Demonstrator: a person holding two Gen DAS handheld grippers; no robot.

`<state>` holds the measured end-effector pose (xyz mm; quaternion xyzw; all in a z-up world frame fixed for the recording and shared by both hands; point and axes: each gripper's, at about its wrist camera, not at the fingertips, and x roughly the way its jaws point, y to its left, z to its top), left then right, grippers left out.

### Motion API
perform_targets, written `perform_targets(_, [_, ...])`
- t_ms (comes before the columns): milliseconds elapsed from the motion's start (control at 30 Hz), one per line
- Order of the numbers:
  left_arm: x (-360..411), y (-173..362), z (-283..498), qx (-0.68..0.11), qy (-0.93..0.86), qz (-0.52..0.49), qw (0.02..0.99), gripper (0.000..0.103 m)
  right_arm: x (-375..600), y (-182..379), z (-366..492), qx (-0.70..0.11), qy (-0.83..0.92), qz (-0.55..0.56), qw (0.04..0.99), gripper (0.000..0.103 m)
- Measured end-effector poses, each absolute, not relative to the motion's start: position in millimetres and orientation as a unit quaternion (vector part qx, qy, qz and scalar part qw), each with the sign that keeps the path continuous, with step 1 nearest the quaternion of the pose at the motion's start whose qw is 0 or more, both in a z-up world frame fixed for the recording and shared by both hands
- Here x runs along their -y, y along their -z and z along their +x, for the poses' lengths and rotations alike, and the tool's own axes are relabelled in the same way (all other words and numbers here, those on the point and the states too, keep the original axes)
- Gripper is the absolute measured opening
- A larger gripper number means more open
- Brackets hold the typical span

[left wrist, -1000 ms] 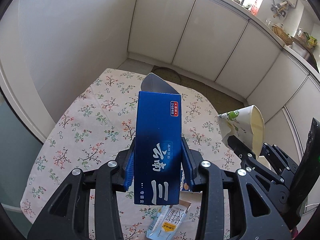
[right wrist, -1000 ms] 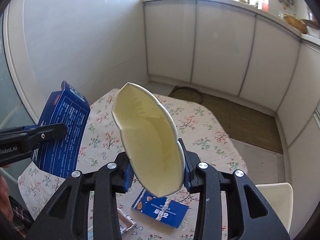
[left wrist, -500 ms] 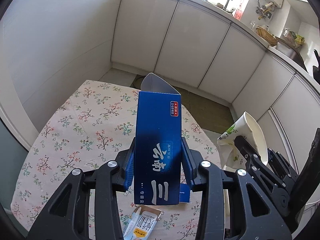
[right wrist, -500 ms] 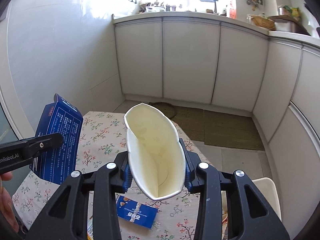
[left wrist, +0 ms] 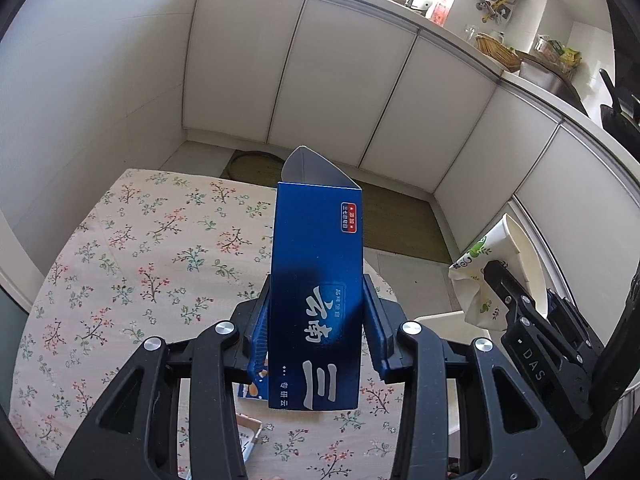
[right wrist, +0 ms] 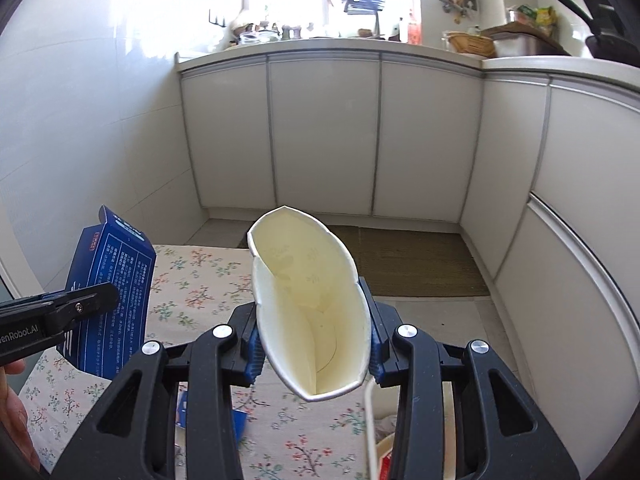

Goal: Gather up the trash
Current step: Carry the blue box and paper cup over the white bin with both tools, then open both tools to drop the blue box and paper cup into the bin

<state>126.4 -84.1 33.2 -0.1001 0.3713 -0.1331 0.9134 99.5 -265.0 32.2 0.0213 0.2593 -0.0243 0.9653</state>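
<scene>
My left gripper (left wrist: 316, 336) is shut on a tall blue carton (left wrist: 318, 272) with white Chinese lettering and an open top flap, held above the floral table (left wrist: 132, 264). My right gripper (right wrist: 312, 344) is shut on a squashed paper cup (right wrist: 308, 300), cream inside, mouth towards the camera. The cup (left wrist: 500, 268) and right gripper also show at the right of the left wrist view, and the carton (right wrist: 112, 300) at the left of the right wrist view. Both are held in the air near the table's right edge.
A flat blue packet (right wrist: 236, 424) and a small box (left wrist: 248, 436) lie on the table below the grippers. A white bin rim (right wrist: 370, 420) with trash inside stands beside the table at the lower right. White cabinets (right wrist: 324, 132) and a floor mat (right wrist: 412, 260) lie beyond.
Both grippers have moved to the right and lifted their view with the carton and cup still held. The bin rim has come into view below the right gripper.
</scene>
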Motion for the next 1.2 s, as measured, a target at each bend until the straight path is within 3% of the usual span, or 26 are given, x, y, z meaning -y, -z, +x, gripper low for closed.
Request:
perform_targets(633, [190, -16, 124, -0.387, 0.211, -0.058, 0.896, 0.038, 390, -6, 88, -0.312, 0.162, 0.056, 0.935, 0.043])
perform_targets(667, [196, -15, 125, -0.388, 0.216, -0.057, 0.894, 0.038, 395, -4, 87, -0.316, 0.167, 0.057, 0.932, 0.045])
perform_targets(733, [209, -12, 125, -0.391, 0.227, -0.055, 0.890, 0.038, 406, 0, 84, -0.320, 0.182, 0.059, 0.928, 0.063])
perform_targets(833, [230, -6, 124, -0.396, 0.244, -0.051, 0.884, 0.038, 427, 2, 76, -0.312, 0.218, 0.064, 0.923, 0.079])
perform_targets(933, [250, 4, 124, -0.402, 0.264, -0.048, 0.875, 0.038, 448, 3, 67, -0.301, 0.257, 0.064, 0.916, 0.089])
perform_targets(1200, [289, 28, 126, -0.420, 0.306, -0.042, 0.853, 0.038, 496, 20, 46, -0.316, 0.306, 0.062, 0.896, 0.090])
